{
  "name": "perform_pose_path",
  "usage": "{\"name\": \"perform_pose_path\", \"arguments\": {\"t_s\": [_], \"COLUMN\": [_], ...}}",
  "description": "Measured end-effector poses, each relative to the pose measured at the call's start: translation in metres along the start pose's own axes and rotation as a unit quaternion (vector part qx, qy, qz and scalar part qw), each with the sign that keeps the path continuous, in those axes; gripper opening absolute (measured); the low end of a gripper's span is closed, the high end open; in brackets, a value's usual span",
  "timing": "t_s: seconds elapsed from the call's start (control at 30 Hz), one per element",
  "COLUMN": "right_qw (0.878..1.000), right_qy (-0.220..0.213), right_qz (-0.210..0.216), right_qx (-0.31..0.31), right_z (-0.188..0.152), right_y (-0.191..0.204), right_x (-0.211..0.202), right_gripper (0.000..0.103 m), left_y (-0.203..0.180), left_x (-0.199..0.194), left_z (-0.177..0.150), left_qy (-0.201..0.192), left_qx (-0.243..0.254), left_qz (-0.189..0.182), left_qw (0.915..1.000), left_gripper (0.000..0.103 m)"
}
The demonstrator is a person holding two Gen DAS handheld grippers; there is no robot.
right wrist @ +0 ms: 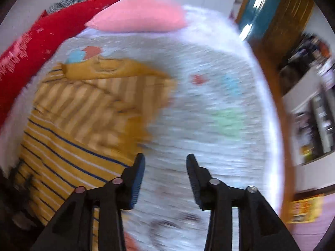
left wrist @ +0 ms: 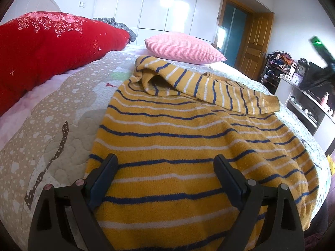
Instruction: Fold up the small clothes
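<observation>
Left tongs [left wrist: 165,164]: two black plastic fingers with dark blue pads, on black hinged struts with cut-out windows, pinned by round silver and pinkish rivets. Right tongs [right wrist: 165,163]: same black build, ribbed blue pads [right wrist: 138,179].

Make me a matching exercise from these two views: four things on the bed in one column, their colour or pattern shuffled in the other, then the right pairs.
Things:
1. sweater
2. small pillow
3. big cushion
4. bedspread

Colour or pattern:
A. red with pink roses
B. pale quilted fabric with small white dots
C. plain pink, ribbed
D. mustard yellow with blue and white stripes

Pairs: 1-D, 2-C, 3-A, 4-B
</observation>
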State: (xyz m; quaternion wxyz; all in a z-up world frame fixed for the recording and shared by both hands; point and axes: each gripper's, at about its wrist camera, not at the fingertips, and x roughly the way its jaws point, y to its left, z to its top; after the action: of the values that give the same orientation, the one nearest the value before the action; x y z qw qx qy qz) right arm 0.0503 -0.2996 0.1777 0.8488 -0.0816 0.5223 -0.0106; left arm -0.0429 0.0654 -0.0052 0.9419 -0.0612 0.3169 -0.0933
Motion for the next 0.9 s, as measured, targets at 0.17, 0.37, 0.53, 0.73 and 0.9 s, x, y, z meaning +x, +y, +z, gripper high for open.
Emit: {"name": "perform_pose_path", "arguments": {"t_s": [0.17,0.37,0.53,0.73,0.9], "right_qw": [0.971,0.954,0.991,0.994,0.980], "right_qy": [-0.004,-0.034,-0.062,-0.090,-0.136], "right_qz": [-0.239,-0.293,-0.111,0.066,0.143], "right_qx": [-0.013,0.045,0.040,-0.001,0.022], "right_z": [-0.037,-0.098,-0.133,-0.136,-0.124], "right_y": [-0.080,-0.120,-0.055,0.052,0.091], "right_x": [-0.052,-0.084,-0.038,0.026,0.043], "right_gripper": [0.054,0.061,0.060,0.033,0.033], "left_y": [-0.001,0.001,0.003,0.009,0.003], "left_x": [0.000,-0.016,-0.045,0.004,0.071], "left_z": [0.000,0.009,0.055,0.136,0.171], "left_qy": [-0.001,0.004,-0.024,0.033,0.073], "left_qx": [0.002,-0.021,-0.033,-0.053,-0.074], "left_qz": [0.002,-0.008,-0.031,-0.037,-0.038], "left_qw": [1.0000,0.9997,0.9987,0.9974,0.9939], "left_gripper": [0.092,0.092,0.093,0.093,0.093]}}
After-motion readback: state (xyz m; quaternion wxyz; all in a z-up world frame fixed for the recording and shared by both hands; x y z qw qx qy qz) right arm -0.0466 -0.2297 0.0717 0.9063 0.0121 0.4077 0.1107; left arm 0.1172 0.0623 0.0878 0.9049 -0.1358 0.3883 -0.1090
